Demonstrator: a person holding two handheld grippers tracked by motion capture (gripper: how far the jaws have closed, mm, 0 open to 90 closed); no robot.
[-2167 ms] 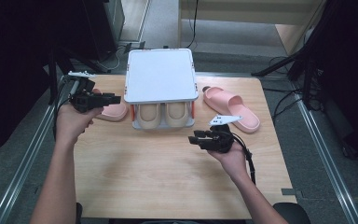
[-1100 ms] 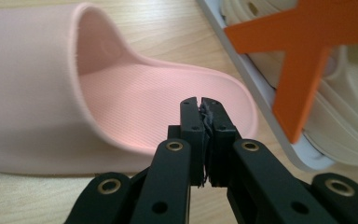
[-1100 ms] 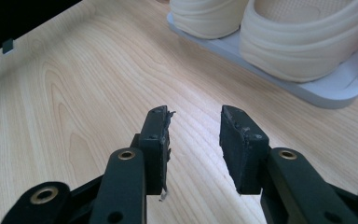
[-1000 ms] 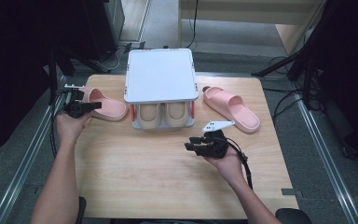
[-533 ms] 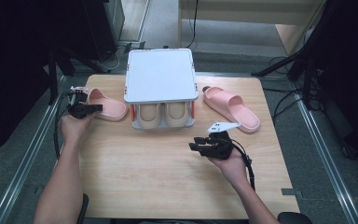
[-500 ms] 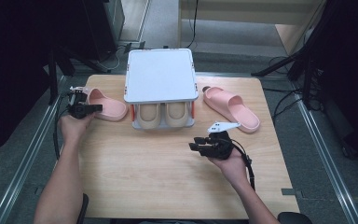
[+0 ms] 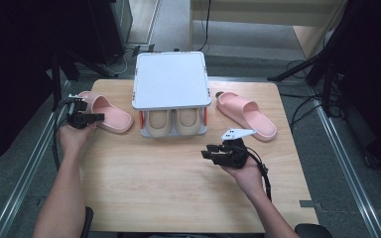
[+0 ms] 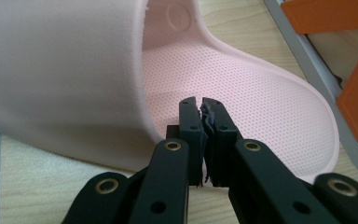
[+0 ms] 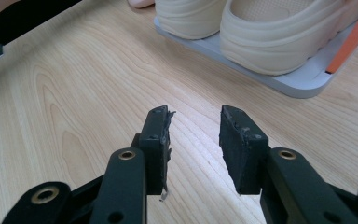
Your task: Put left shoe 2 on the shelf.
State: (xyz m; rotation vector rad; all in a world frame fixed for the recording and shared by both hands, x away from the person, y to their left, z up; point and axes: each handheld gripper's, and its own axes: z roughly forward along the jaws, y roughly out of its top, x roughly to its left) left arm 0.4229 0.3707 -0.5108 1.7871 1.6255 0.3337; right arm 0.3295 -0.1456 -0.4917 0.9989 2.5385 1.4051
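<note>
Left gripper (image 8: 200, 140): closing to near touching jaws over the rim of the left pink slipper (image 7: 105, 112), near the desk's (image 7: 178, 188) left edge; whether the rim is pinched cannot be told. Probably readying it for the rack (image 7: 171, 79).

Right gripper (image 9: 196, 140): hovering half open, holding nothing, over bare desk towards the right edge, facing the rack.

Counting: pink slippers, two, the second (image 7: 245, 114) lying right of the rack; beige shoes (image 7: 174, 121), two, sitting under the rack's top; rack, one.

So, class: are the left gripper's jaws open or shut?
Shut. The left gripper has its jaws pressed together above the pink slipper, with nothing visible between them.
</note>
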